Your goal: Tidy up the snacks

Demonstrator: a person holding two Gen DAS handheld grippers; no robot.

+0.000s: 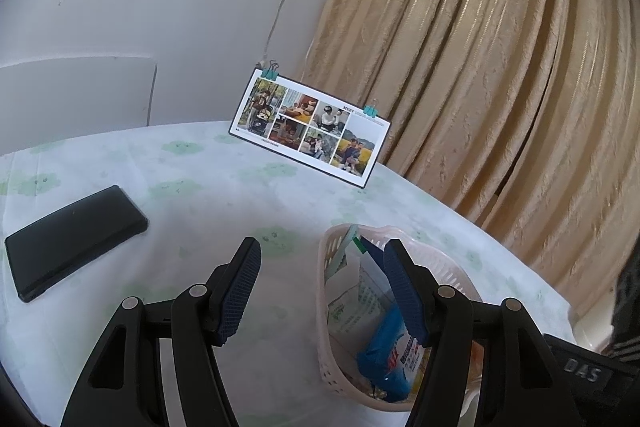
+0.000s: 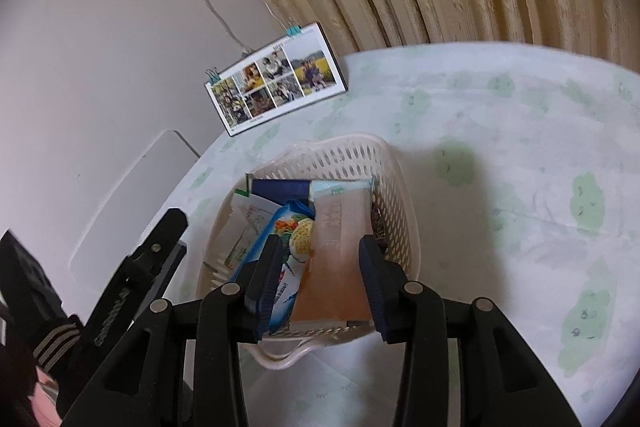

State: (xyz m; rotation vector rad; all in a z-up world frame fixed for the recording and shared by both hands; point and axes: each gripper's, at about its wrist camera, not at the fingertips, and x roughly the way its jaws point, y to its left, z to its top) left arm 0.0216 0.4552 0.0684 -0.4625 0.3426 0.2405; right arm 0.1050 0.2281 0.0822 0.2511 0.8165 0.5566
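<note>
Pale perforated plastic basket [image 2: 394, 195] on a round table under a white cloth printed with green clouds [image 2: 520, 155]; snack packets packed inside. Among them: flat orange translucent packet [image 2: 338, 263] on the basket's right side, blue-and-white packet printed with vegetables [image 2: 286, 227] beside it, dark navy packet [image 2: 280, 189] and pale green-and-white pouches toward the far wall.

Right gripper [image 2: 318, 249] poised directly over the basket, jaws parted, one to each side of the orange translucent packet; contact with the pads not discernible, no squeeze evident. Left gripper [image 1: 322, 255] hovering over bare cloth just left of the basket, jaws wide apart and holding nothing, right jaw overlapping the basket rim in view.

Off-task items: black rectangular phone-like slab [image 1: 76, 239] lying flat on the cloth, well apart from the basket; photo collage card with teal binder clips [image 1: 310, 129] leaning at the table's far edge; gold pleated curtain [image 1: 500, 67] behind.

Judged step: settling or releasing the orange packet among the others. For a clean finish: packet kept flat against its neighbour, jaws spread clear of the wrapper before any lift, withdrawal straight upward to avoid catching the basket wall or dragging the blue packet. Left gripper usefully placed to steady the rim if the light basket shifts.
</note>
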